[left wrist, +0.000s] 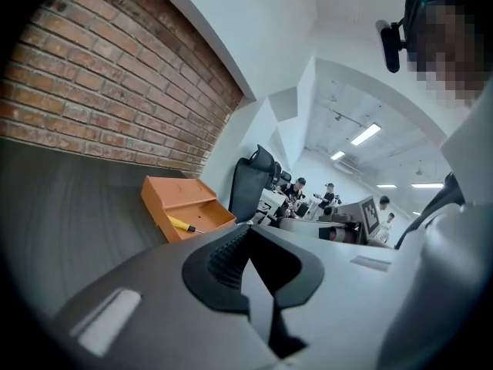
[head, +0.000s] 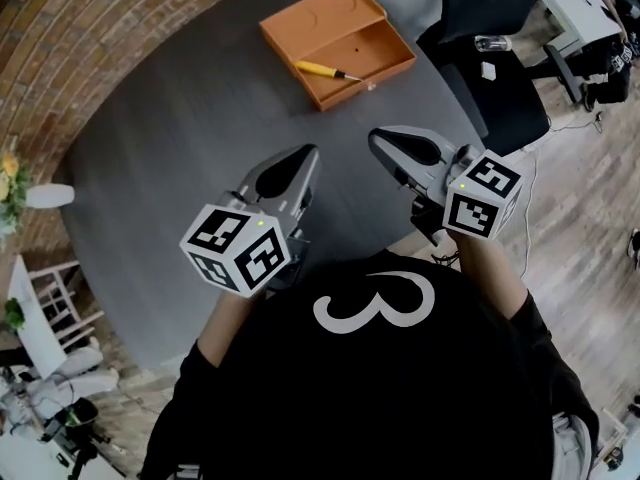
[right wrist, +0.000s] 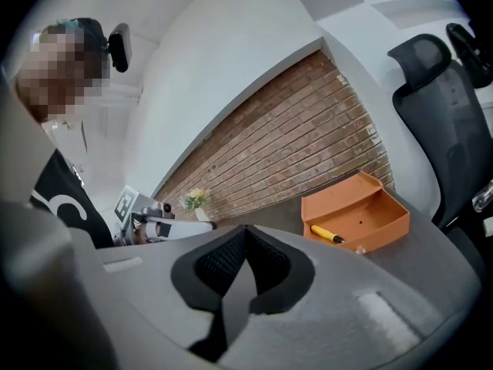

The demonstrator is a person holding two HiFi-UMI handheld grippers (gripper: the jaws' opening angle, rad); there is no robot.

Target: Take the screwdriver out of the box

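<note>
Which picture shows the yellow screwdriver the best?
The head view. It looks down on the whole screwdriver lying in the open orange box. Both gripper views show it too, but small, far off and from a low side angle.

Even indoor light from ceiling strips (left wrist: 365, 134); soft shadows; fisheye-warped, vignetted edges
</note>
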